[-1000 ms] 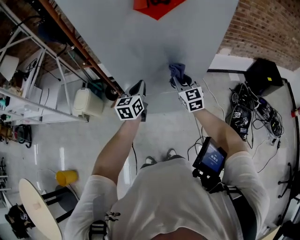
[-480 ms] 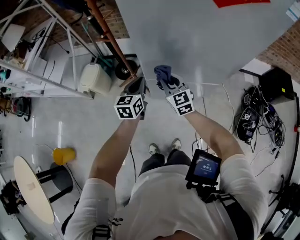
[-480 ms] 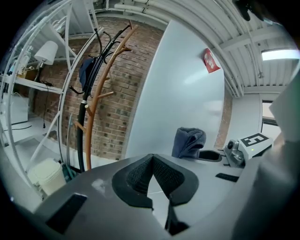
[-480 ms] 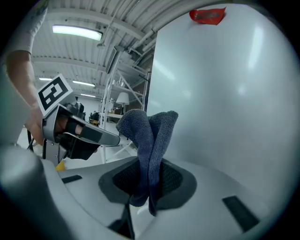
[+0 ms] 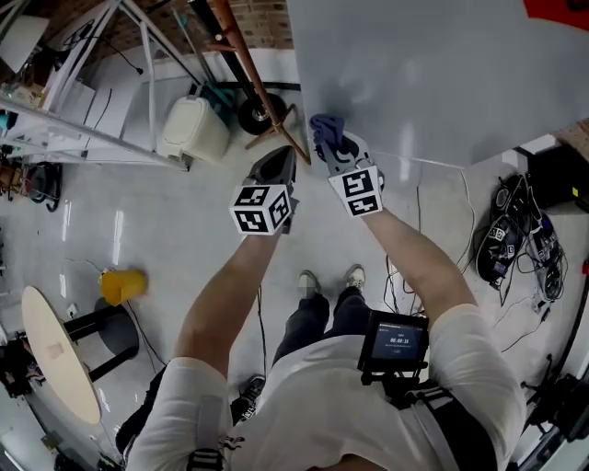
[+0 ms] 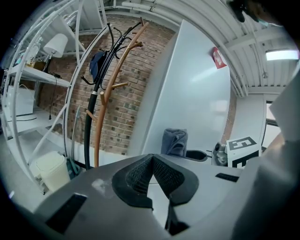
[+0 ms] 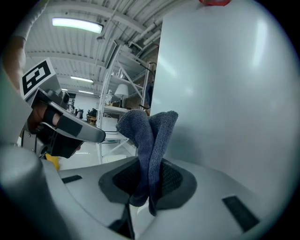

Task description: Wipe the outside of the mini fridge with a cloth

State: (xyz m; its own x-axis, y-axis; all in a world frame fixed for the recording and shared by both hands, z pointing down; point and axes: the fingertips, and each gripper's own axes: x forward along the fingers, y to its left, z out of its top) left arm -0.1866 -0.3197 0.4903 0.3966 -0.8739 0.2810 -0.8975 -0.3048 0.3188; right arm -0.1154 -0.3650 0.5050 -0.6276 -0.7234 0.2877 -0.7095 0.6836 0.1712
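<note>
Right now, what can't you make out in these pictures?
- Red sign on the fridge: cut off by the head view's top edge, print unreadable.
- Whether the cloth touches the fridge: its own folds hide the contact in the right gripper view.
- Screen on the person's chest: too small to read in the head view.

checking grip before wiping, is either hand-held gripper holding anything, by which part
The right hand-held gripper pinches the blue cloth by its folded lower end. The left hand-held gripper is shut, empty.
</note>
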